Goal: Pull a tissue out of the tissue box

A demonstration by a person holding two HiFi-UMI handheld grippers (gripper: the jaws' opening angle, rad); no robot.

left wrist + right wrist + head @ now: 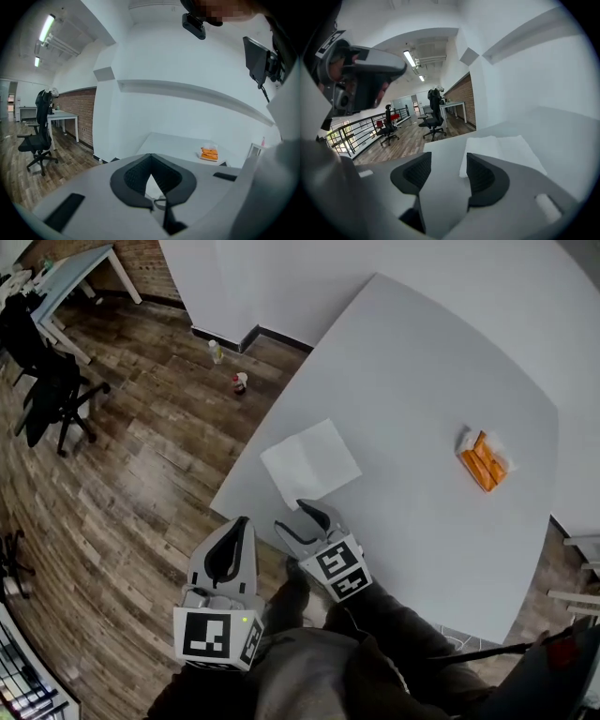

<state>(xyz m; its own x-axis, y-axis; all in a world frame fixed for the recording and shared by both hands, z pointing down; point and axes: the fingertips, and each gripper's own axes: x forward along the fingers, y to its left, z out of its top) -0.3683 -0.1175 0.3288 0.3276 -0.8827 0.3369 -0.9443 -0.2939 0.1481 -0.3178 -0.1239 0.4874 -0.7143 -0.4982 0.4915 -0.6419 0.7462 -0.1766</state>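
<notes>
On the white table (422,381) a white tissue (310,462) lies flat near the front left corner. The orange tissue pack (485,460) sits far off toward the right edge. My right gripper (302,518) hovers at the table's near edge just short of the tissue, jaws open with nothing between them. The right gripper view shows the tissue (506,147) spread beyond the right gripper (447,164). My left gripper (239,526) hangs off the table over the floor, tips together. In the left gripper view the left gripper (150,157) is shut and empty, with the tissue pack (209,153) far ahead.
Wooden floor lies left of the table, with a black office chair (56,395) and two small bottles (239,382) by the wall. A light desk (70,277) stands at the top left. A white frame (577,549) stands past the table's right edge.
</notes>
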